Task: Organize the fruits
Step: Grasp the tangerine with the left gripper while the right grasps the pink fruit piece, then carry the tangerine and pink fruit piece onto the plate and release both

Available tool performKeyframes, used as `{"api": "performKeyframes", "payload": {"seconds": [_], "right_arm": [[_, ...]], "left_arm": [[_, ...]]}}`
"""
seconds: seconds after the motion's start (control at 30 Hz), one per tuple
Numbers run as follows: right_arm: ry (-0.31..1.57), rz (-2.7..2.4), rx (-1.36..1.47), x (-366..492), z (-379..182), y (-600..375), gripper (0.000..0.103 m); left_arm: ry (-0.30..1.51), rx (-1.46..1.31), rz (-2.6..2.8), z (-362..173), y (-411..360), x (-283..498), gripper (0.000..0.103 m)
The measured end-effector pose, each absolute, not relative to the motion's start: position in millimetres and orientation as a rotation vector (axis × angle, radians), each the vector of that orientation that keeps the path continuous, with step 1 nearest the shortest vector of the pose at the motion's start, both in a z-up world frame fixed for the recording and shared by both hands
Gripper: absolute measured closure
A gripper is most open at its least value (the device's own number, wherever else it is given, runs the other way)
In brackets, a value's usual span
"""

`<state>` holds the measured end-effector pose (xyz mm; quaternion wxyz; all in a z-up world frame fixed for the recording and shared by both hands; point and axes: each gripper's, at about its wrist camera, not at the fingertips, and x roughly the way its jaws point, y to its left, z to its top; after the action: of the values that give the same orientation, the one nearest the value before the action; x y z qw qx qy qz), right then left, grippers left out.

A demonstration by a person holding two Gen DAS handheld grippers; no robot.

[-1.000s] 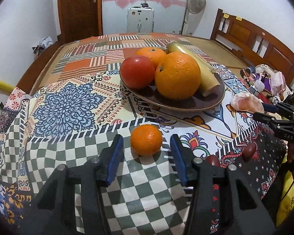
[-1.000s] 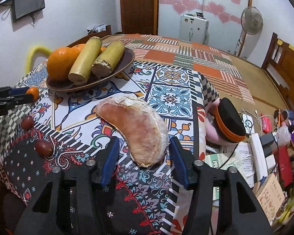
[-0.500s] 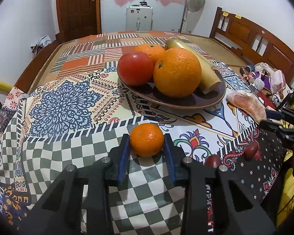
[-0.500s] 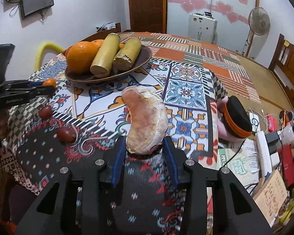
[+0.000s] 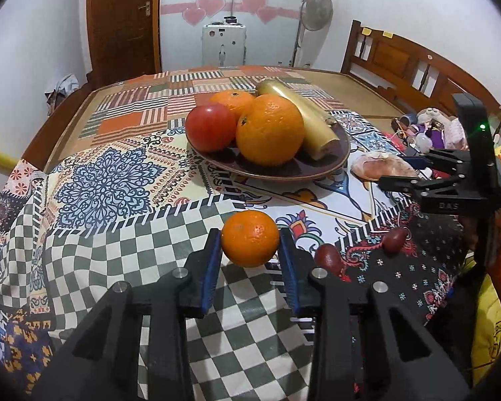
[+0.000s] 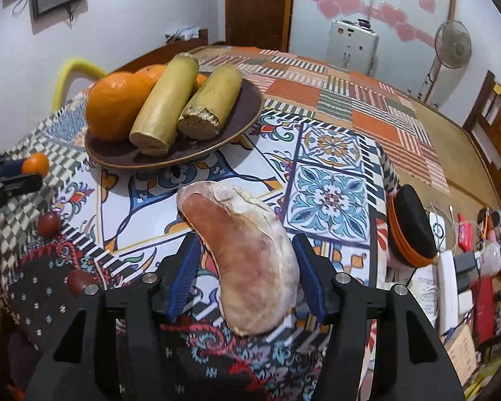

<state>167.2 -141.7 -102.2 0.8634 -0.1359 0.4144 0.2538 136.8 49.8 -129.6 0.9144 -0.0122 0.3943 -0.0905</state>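
Left gripper: our left gripper (image 5: 250, 254) has its two blue-padded fingers pressed against either side of a small mandarin (image 5: 250, 238), pinching it above the green-and-white checked patch of the tablecloth (image 5: 117, 173), near the table's front edge.

Right gripper: our right gripper (image 6: 247, 267) is closed around a peeled pomelo segment (image 6: 243, 254), pinkish and curved; its right side touches the right pad, and the contact at the left pad is partly hidden.

Pomelo segment position: it sits over the front right part of the table, between the plate and the table's right edge; we cannot tell whether it is lifted clear of the cloth.

Plate: a brown plate (image 5: 270, 172) stands near the middle of the table, behind both grippers.

Plate contents: a large orange (image 5: 270, 133), a red tomato-like fruit (image 5: 211, 127), a second orange (image 5: 232, 100) behind them, and two yellowish sugarcane pieces (image 6: 165, 103) lying side by side.

Loose fruit: two small dark red fruits (image 5: 329, 256) lie on the dark floral patch at the front right, well apart from the plate.

Beside the table: a black and orange case (image 6: 412, 225) rests just off the right edge.
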Motion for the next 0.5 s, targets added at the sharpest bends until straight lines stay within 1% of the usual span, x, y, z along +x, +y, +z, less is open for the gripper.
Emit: {"api": "performKeyframes", "payload": {"seconds": [0.07, 0.2, 0.27, 0.4, 0.47, 0.5], "right_arm": [[0.875, 0.545, -0.270, 169.5, -102.7, -141.6, 0.045], [0.861, 0.518, -0.259, 167.1, -101.7, -142.9, 0.053], [0.849, 0.526, -0.231, 162.2, -100.0, -146.0, 0.064], [0.825, 0.535, -0.169, 154.4, -95.1, -155.6, 0.071], [0.813, 0.540, -0.146, 150.8, -91.0, -158.4, 0.077], [0.810, 0.543, -0.135, 150.6, -88.6, -158.6, 0.078]], "left_arm": [[0.810, -0.025, -0.188, -129.7, 49.9, 134.5, 0.069], [0.808, -0.034, -0.187, -128.5, 49.3, 132.9, 0.069], [0.806, -0.034, -0.182, -127.8, 48.1, 133.6, 0.069], [0.799, -0.030, -0.174, -125.8, 47.5, 137.3, 0.069], [0.795, -0.030, -0.171, -124.3, 48.3, 139.4, 0.069], [0.793, -0.030, -0.170, -123.3, 48.7, 140.5, 0.069]]}}
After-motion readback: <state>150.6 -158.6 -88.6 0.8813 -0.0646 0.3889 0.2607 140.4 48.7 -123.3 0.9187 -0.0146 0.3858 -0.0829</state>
